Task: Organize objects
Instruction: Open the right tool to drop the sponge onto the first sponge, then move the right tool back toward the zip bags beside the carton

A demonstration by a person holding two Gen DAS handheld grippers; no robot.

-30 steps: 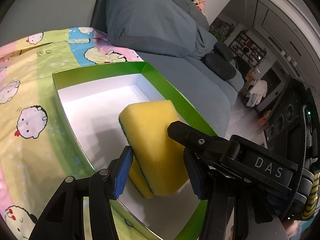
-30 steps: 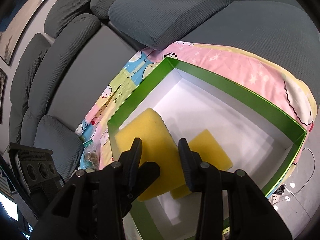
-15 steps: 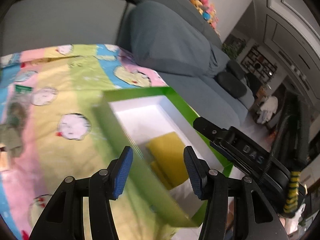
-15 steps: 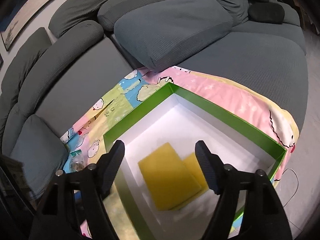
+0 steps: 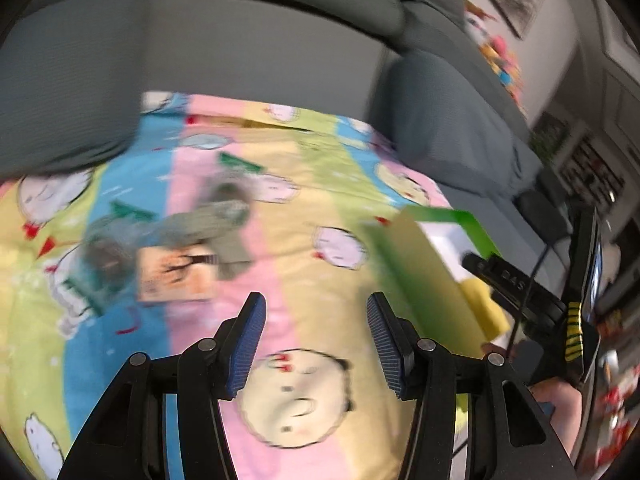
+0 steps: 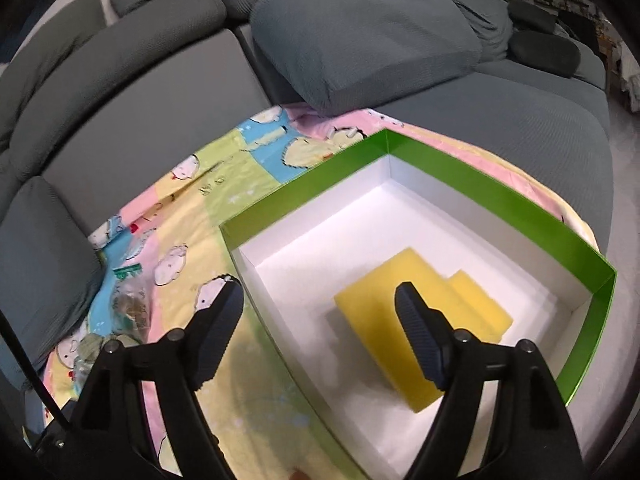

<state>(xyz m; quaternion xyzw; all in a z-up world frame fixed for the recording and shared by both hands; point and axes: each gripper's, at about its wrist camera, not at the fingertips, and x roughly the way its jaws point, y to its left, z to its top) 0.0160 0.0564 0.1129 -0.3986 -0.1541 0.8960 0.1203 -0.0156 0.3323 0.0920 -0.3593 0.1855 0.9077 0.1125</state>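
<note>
- The grey fabric sofa (image 6: 520, 128) carries a pastel cartoon-print blanket (image 5: 320, 288); on it sits the green-walled, white-lined cardboard box (image 6: 460, 184).
- Two yellow sponges (image 6: 400, 312) now lie overlapping on the box floor, released a second ago.
- The left gripper (image 5: 316, 344) has swung away from the box, spread and empty, facing blurred small packets (image 5: 176, 276) on the blanket, probably the next to collect.
- The right gripper (image 6: 320, 336) has pulled back, wide open, above the box's near wall.

Green box (image 6: 472, 184) with white inside, yellow sponges (image 6: 384, 312), pastel cartoon-print blanket (image 5: 320, 280).
</note>
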